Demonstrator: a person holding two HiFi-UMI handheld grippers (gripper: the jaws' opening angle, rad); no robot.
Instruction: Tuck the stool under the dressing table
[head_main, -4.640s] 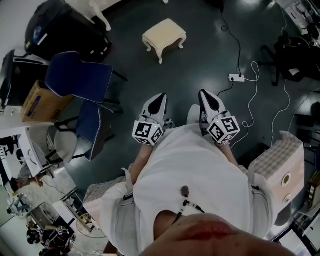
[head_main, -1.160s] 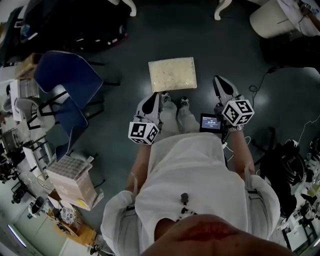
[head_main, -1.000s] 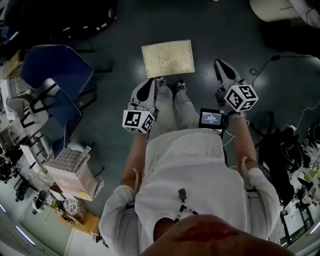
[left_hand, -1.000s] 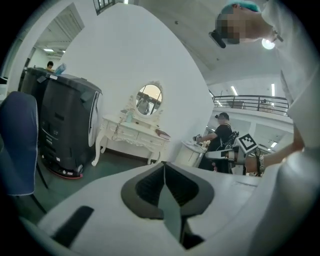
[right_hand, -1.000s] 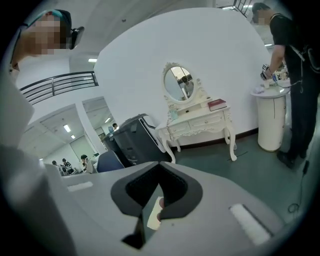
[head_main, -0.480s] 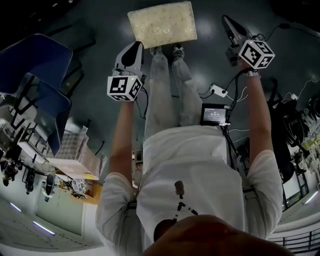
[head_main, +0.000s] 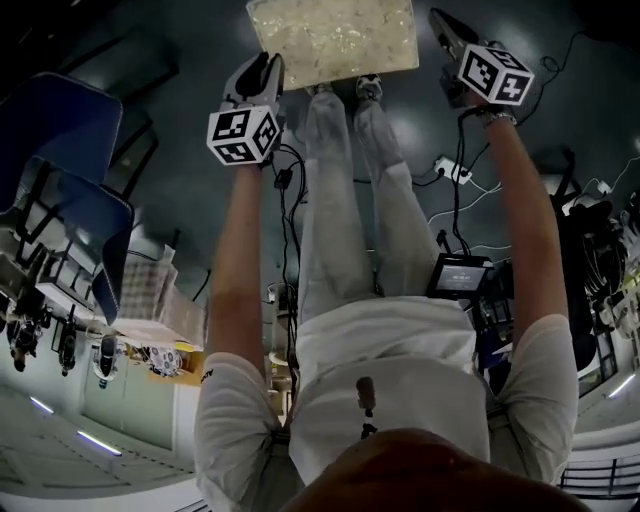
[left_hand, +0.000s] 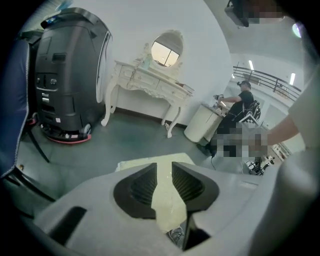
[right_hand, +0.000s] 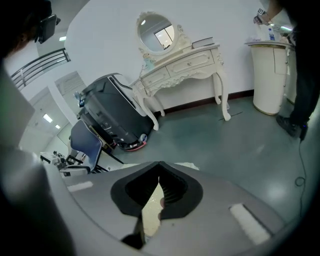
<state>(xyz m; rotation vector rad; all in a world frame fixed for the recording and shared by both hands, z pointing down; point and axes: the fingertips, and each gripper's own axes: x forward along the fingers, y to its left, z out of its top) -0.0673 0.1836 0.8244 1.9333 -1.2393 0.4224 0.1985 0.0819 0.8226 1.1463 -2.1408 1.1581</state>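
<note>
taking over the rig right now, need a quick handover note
Left gripper: jaws have just been opening, slightly apart, nothing clamped; beside the stool's left edge.
Right gripper: shut, empty, beside the stool's right edge.
Stool: on the floor at the person's feet, not under the dressing table.
Done: grippers are at the stool; no grip yet.
Left: grip the stool and slide it under the table.

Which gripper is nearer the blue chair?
Left. The left gripper, jaws just now opening with nothing between them, is between the blue chair and the stool, at its left edge; the right gripper is past its right edge.
</note>
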